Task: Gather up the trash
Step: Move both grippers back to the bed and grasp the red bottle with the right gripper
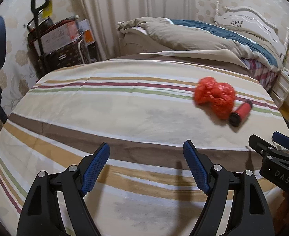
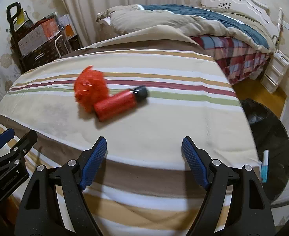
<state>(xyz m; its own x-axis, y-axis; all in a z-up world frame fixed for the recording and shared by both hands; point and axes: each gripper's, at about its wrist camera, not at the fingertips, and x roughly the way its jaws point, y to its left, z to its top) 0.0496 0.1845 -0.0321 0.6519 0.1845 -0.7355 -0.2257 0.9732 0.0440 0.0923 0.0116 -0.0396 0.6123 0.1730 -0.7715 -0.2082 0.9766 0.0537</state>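
At far left, one black-handled cart (image 1: 40,27) stands against the wall with one patterned bag (image 1: 65,53) beside it. Next comes my left gripper (image 1: 146,169): two blue pads, spread apart, nothing between them, held above the striped cover (image 1: 105,106) of the near bed. One bed lies under me; a second bed with a rumpled duvet (image 1: 183,37) and one white headboard (image 1: 250,17) stands behind it.

Trash on the striped cover: two items, touching each other. Item one, a crumpled red plastic bag (image 2: 90,87). Item two, to its right, a red cylindrical bottle (image 2: 115,105) with a black cap, lying on its side. Both lie well ahead of my fingertips.

My right gripper (image 2: 144,161) is likewise released, two blue pads apart, empty. Right of the bed edge I count one black bin bag (image 2: 266,129) on the floor, and one white drawer unit (image 2: 274,70) further back.
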